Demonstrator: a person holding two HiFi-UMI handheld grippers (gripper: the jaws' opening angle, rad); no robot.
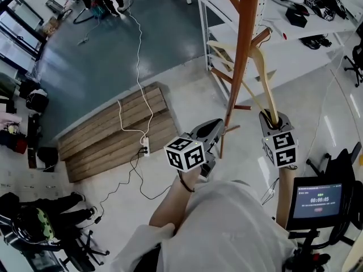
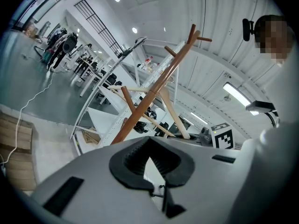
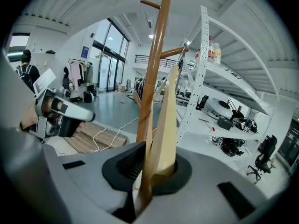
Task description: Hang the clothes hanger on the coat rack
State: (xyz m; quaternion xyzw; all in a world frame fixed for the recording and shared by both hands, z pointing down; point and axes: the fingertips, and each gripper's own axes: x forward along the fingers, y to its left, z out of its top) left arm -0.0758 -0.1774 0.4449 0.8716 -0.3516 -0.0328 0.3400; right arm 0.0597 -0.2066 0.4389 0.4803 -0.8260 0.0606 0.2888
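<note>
- Two claws are raised close to the coat rack (image 1: 243, 44), which stands on the floor in front of a shelf unit (image 1: 218, 4).
- We keep the right claw (image 1: 272, 118) clamped on one end of the clothes hanger (image 1: 264, 75), so it rises beside the pole towards the pegs.
- We judge the hanger not yet hung; its hook cannot be made out.
- Our left claw (image 1: 216, 124) is drawn together and empty, near the lower pole, probably ready to steady.
</note>
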